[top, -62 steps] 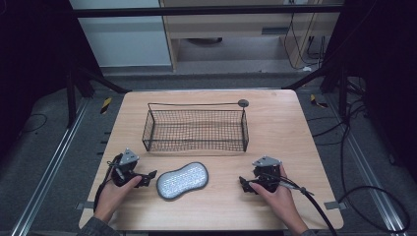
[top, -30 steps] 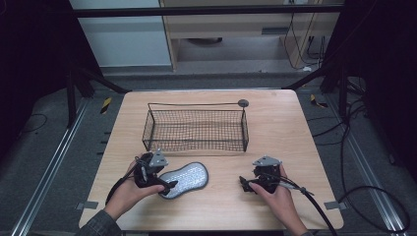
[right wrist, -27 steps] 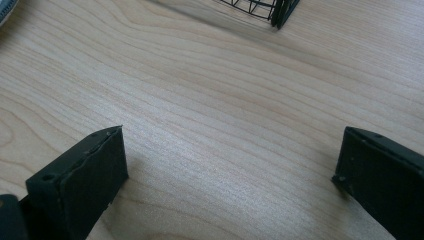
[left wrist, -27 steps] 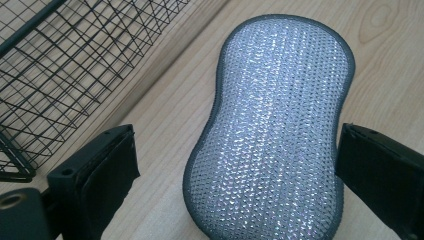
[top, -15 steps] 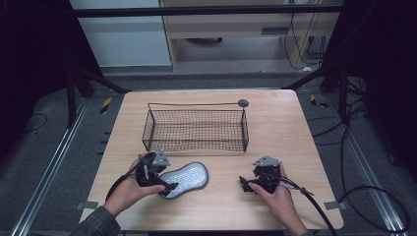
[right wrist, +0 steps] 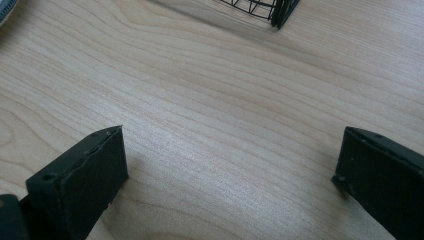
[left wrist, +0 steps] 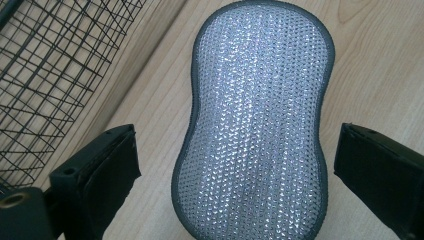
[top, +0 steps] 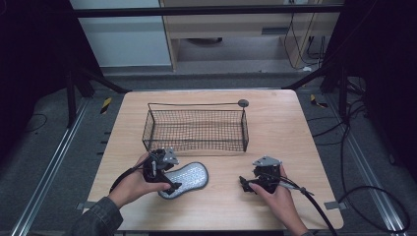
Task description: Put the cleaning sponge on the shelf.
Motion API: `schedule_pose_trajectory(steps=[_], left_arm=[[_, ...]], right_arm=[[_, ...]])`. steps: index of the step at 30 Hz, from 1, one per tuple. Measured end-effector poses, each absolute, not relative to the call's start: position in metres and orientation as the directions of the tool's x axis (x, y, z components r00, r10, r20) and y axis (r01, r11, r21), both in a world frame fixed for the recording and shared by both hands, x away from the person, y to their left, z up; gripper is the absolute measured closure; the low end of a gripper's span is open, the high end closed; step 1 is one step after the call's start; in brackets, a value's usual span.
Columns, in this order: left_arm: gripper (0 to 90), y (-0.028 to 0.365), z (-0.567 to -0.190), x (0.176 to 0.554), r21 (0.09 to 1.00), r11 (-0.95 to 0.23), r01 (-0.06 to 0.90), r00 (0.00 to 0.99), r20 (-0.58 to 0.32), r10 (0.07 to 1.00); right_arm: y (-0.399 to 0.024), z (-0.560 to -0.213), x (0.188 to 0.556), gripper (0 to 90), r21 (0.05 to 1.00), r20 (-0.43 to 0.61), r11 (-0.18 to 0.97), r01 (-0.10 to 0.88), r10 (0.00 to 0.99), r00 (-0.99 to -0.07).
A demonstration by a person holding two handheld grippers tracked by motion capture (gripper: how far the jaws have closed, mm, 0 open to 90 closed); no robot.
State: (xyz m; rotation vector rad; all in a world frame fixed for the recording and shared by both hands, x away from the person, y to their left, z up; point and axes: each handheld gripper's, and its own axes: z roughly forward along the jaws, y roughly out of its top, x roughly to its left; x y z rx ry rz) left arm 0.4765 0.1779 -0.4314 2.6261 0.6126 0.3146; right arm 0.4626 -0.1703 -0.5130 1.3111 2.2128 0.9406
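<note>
Scrubber pad [left wrist: 255, 125] between gripper [left wrist: 235, 165] jaws (clear edges)

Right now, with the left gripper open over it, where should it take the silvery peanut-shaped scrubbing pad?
Probably across the near lobe of the silvery peanut-shaped scrubbing pad, coming straight down from above. It lies flat on the wooden table, and the left gripper already has a jaw on each long side. The narrower waist, further along, would fit the open jaws more easily.
</note>
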Motion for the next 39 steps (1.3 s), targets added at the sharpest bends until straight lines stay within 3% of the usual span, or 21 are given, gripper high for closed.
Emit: schedule_pose_trajectory(steps=[22, 39], left_arm=[[3.7, 0.141, -0.453, 0.494, 0.326, -0.881, 0.343, 0.923, 0.055, 0.380], [3.7, 0.142, -0.466, 0.498, 0.297, -0.884, 0.362, 0.919, 0.045, 0.391]], right_arm=[[-0.171, -0.513, 0.463, 0.4, 0.720, -0.006, 0.342, 0.604, 0.873, -0.488], [-0.171, -0.513, 0.463, 0.4, 0.717, -0.004, 0.345, 0.605, 0.871, -0.492]])
